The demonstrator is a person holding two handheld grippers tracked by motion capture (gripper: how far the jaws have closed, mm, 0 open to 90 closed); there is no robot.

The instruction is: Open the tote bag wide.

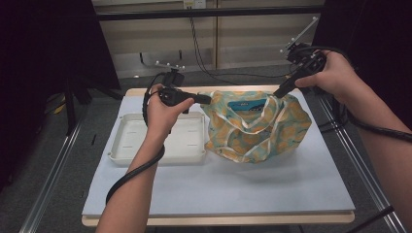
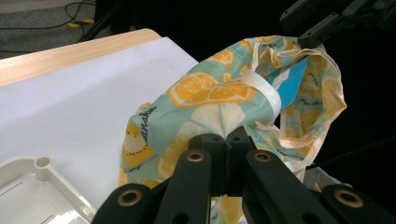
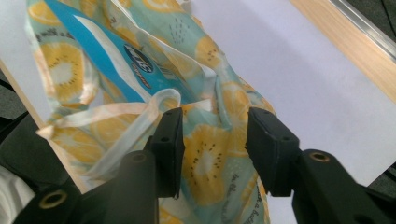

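A teal cloth bag (image 1: 257, 128) printed with orange lemon slices stands on the white mat, right of centre. A blue packet (image 1: 248, 105) shows inside its mouth. My left gripper (image 1: 206, 99) is shut on the bag's left rim; in the left gripper view the fabric (image 2: 205, 93) is pinched between the closed jaws (image 2: 226, 140). My right gripper (image 1: 279, 91) hovers at the bag's back right rim. Its jaws (image 3: 215, 140) stand apart over the lemon fabric (image 3: 205, 154) and a pale handle strap (image 3: 140, 121), with neither pad pressing on the cloth. The blue packet (image 3: 107, 60) lies beyond them.
A shallow white tray (image 1: 131, 141) lies left of the bag under my left hand, and its corner (image 2: 28, 196) appears in the left gripper view. The white mat (image 1: 243, 189) covers a wooden table with metal rails on either side. Cables trail from both grippers.
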